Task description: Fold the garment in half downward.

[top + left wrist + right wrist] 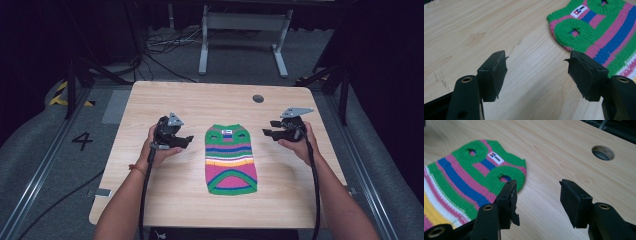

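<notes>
A small knitted sweater is lying flat on the worktop, long axis running away from the person, neck end farthest. It is showing green, pink, blue, white and yellow stripes and a white label. It is sitting between the left gripper and right gripper, untouched, both jaws standing wide and empty.

A light wooden table carries a small striped knitted sweater, lying flat near the middle, its collar end toward the far edge and its hem toward the near edge. A round hole sits near the far right corner.
</notes>
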`<state>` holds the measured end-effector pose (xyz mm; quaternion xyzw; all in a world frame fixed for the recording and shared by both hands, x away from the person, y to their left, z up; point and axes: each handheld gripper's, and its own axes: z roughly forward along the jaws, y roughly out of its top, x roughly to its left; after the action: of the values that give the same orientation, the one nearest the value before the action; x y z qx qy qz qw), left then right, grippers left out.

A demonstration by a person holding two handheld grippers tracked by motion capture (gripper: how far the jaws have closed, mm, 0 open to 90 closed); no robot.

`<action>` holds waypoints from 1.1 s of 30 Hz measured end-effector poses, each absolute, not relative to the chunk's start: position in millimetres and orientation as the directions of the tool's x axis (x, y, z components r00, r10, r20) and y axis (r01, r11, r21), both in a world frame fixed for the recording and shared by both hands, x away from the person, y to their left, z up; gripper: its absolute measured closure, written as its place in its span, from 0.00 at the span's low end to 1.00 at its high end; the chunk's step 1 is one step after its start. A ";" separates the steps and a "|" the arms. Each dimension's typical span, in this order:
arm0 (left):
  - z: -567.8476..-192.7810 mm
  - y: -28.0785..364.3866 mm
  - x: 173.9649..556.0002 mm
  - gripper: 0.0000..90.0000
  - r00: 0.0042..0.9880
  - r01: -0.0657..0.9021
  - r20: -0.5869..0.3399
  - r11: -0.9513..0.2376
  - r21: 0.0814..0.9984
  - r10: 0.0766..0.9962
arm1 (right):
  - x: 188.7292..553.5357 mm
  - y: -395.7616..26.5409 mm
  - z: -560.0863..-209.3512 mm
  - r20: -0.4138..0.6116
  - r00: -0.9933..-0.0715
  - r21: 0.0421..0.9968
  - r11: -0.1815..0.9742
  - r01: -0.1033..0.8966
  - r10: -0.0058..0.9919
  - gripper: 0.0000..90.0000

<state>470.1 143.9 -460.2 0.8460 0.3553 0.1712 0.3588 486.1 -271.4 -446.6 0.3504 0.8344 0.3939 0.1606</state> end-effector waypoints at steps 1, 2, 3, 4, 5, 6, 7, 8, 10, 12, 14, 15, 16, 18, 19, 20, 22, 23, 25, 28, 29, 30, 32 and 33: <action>-459.6 142.6 471.9 0.36 0.688 0.481 0.025 -0.481 0.733 0.725 | 488.4 -266.8 -447.1 -0.007 -0.709 0.774 0.453 0.443 0.705 0.55; -459.1 141.8 474.6 0.37 0.689 0.484 0.012 -0.473 0.736 0.725 | 491.0 -262.9 -448.0 -0.005 -0.712 0.764 0.462 0.450 0.702 0.55; -458.2 140.9 477.7 0.37 0.689 0.481 0.016 -0.474 0.737 0.724 | 493.1 -259.4 -449.1 -0.008 -0.716 0.761 0.468 0.448 0.698 0.55; -458.2 140.9 477.7 0.37 0.689 0.481 0.016 -0.474 0.737 0.724 | 495.8 -254.8 -450.3 -0.010 -0.719 0.759 0.473 0.447 0.695 0.55; -458.2 140.1 479.8 0.37 0.688 0.480 0.013 -0.468 0.742 0.725 | 495.8 -254.8 -450.3 -0.010 -0.719 0.759 0.473 0.447 0.695 0.55; -457.8 139.4 482.2 0.38 0.691 0.474 0.020 -0.474 0.742 0.723 | 497.6 -252.0 -451.0 -0.009 -0.722 0.758 0.476 0.446 0.692 0.55; -457.8 138.7 483.3 0.38 0.692 0.471 0.021 -0.473 0.744 0.722 | 499.8 -249.1 -451.4 -0.002 -0.724 0.761 0.471 0.446 0.690 0.55; -458.1 137.8 484.5 0.38 0.691 0.460 0.030 -0.472 0.752 0.722 | 501.0 -247.4 -451.6 -0.001 -0.725 0.763 0.469 0.445 0.689 0.55; -462.3 134.2 486.7 0.39 0.708 0.457 0.016 -0.474 0.753 0.706 | 503.8 -239.9 -453.7 -0.005 -0.733 0.762 0.477 0.438 0.680 0.54; -464.3 132.9 488.1 0.39 0.712 0.453 0.024 -0.484 0.749 0.702 | 504.5 -237.6 -455.1 -0.004 -0.735 0.761 0.479 0.437 0.678 0.54; -469.4 129.4 491.1 0.39 0.714 0.456 0.011 -0.478 0.751 0.700 | 505.9 -232.4 -459.0 0.002 -0.740 0.754 0.485 0.443 0.673 0.54; -471.3 127.8 492.7 0.39 0.715 0.454 0.016 -0.481 0.750 0.699 | 507.0 -228.9 -461.7 -0.003 -0.741 0.750 0.491 0.443 0.672 0.54; -473.1 125.7 493.9 0.39 0.714 0.454 0.017 -0.481 0.750 0.700 | 507.9 -226.3 -463.8 -0.002 -0.741 0.747 0.493 0.446 0.672 0.55; -477.0 121.4 496.3 0.40 0.718 0.456 -0.002 -0.469 0.757 0.696 | 510.2 -221.0 -468.0 0.000 -0.740 0.745 0.494 0.449 0.673 0.57; -478.3 119.7 497.0 0.40 0.718 0.457 -0.003 -0.469 0.756 0.696 | 511.2 -218.4 -470.0 -0.002 -0.736 0.744 0.493 0.451 0.677 0.60; -480.2 117.2 497.9 0.40 0.721 0.458 -0.005 -0.471 0.754 0.693 | 511.9 -217.0 -470.9 -0.008 -0.735 0.746 0.494 0.447 0.678 0.63; -483.1 112.3 499.2 0.41 0.723 0.457 0.005 -0.483 0.747 0.691 | 513.6 -213.0 -473.7 -0.014 -0.737 0.746 0.499 0.442 0.675 0.63; -484.8 109.5 501.4 0.42 0.722 0.472 -0.017 -0.474 0.744 0.692 | 514.8 -211.1 -475.2 -0.021 -0.737 0.743 0.503 0.441 0.676 0.64; -485.0 106.3 505.6 0.42 0.717 0.478 -0.022 -0.469 0.743 0.697 | 517.3 -207.6 -478.7 -0.017 -0.738 0.744 0.501 0.442 0.675 0.64; -484.1 100.8 511.3 0.45 0.710 0.491 -0.040 -0.453 0.744 0.703 | 520.7 -203.5 -482.5 -0.012 -0.734 0.739 0.501 0.451 0.679 0.65; -483.6 98.1 512.5 0.46 0.707 0.490 -0.032 -0.456 0.743 0.707 | 522.0 -202.3 -483.6 -0.007 -0.733 0.737 0.498 0.456 0.680 0.65; -483.5 94.3 515.3 0.47 0.705 0.494 -0.023 -0.468 0.732 0.709 | 523.4 -201.4 -484.5 -0.006 -0.732 0.737 0.498 0.458 0.682 0.65; -484.0 91.9 517.2 0.49 0.707 0.495 -0.018 -0.475 0.727 0.707 | 525.5 -200.4 -485.5 -0.002 -0.732 0.734 0.498 0.462 0.681 0.68; -484.1 89.5 518.7 0.51 0.705 0.499 -0.015 -0.481 0.721 0.709 | 526.8 -200.1 -486.3 0.002 -0.733 0.734 0.497 0.463 0.680 0.68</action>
<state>518.7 89.5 -484.1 0.8483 0.3561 0.1440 0.3645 526.8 -200.1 -486.3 0.3349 0.8530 0.3729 0.1452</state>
